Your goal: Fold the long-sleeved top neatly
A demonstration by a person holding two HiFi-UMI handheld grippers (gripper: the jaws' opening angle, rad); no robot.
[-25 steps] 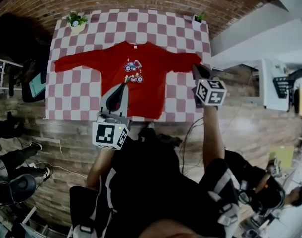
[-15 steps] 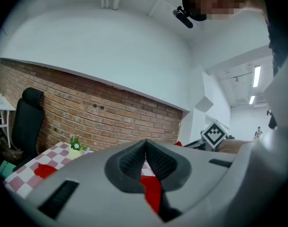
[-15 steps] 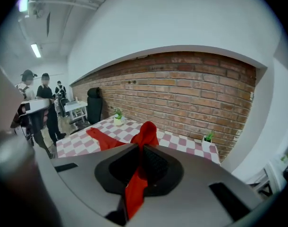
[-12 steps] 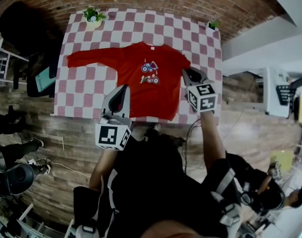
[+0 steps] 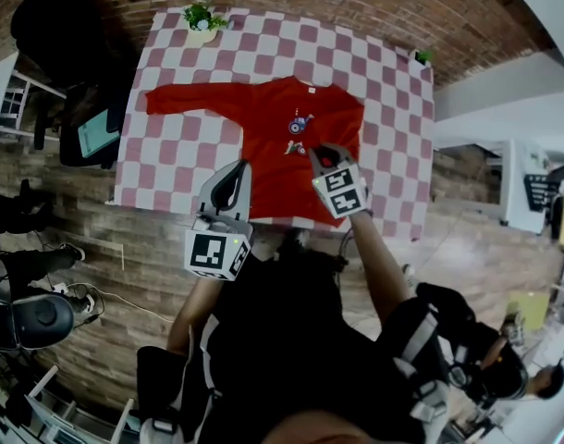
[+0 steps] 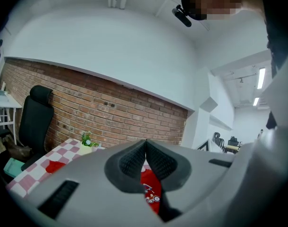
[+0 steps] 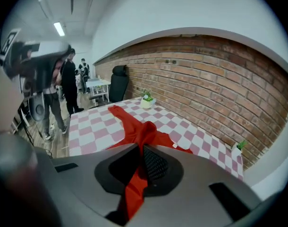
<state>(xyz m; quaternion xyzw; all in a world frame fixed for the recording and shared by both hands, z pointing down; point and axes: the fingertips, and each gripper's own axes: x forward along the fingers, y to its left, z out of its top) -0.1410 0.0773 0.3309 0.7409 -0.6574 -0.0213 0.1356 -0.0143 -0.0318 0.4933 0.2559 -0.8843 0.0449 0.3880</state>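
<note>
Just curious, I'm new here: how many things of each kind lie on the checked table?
Top: 1
Plants: 2
Total: 3

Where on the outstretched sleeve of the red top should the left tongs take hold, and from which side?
Probably the cuff of the outstretched sleeve: it lies flat and straight on the checked table, so its free end lifts most easily. Bring the left tongs, now shut and empty, from the near table edge.
</note>
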